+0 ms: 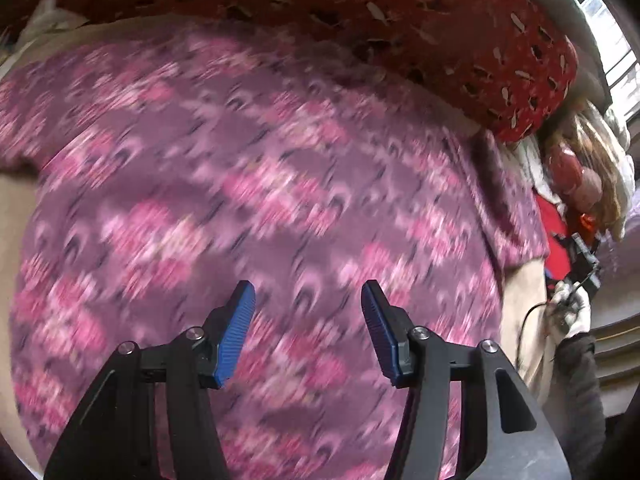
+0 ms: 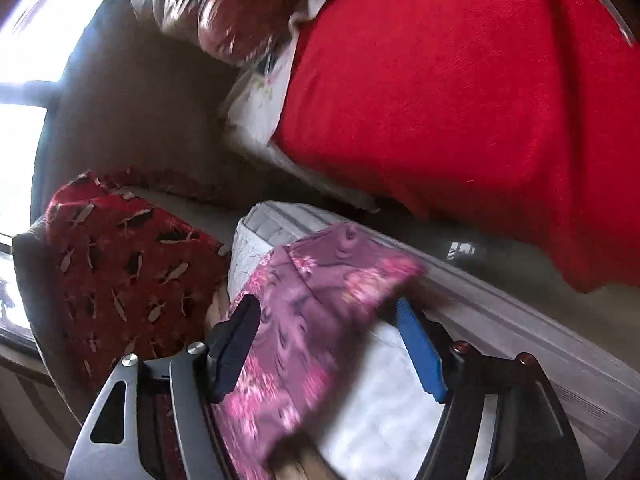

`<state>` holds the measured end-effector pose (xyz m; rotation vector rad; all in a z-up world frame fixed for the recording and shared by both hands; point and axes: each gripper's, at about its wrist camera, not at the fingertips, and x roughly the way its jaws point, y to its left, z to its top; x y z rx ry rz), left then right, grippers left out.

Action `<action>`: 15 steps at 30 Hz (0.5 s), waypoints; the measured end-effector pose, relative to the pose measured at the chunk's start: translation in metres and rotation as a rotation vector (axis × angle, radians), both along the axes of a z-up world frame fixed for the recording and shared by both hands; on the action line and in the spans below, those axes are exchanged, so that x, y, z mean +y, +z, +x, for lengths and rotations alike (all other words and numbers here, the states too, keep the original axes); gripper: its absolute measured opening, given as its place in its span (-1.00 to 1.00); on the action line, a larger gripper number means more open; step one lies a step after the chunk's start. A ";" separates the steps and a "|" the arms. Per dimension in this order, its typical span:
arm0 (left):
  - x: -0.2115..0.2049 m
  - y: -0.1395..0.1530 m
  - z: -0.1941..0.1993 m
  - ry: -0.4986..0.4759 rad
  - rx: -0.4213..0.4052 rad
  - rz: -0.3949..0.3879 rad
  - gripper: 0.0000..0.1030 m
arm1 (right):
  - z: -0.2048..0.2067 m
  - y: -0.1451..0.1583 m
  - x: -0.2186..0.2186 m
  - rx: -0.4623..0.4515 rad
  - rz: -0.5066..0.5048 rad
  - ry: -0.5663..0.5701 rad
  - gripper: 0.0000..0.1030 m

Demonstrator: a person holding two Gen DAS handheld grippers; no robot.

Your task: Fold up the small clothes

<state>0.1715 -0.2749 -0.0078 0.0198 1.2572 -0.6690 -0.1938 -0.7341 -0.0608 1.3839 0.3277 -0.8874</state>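
A purple garment (image 1: 256, 184) with a pink floral print lies spread flat on a beige bed surface (image 1: 524, 320), beside a dark red patterned cushion (image 1: 400, 20). The left gripper (image 1: 308, 332) hovers above it, jaws apart and empty. The right gripper (image 2: 328, 344), jaws also apart, has the soft, thin cloth's corner draped between them, unclamped; folding seems just beginning, so closing on that corner likely comes next.

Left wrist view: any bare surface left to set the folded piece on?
Little. A beige strip between the purple garment and the red cloth, another at the garment's left edge. The top is crowded by the red cushion, the right by bags.
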 end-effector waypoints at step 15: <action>0.031 -0.015 0.055 0.181 -0.089 0.063 0.05 | 0.084 0.134 0.109 -0.023 -0.374 0.305 -0.68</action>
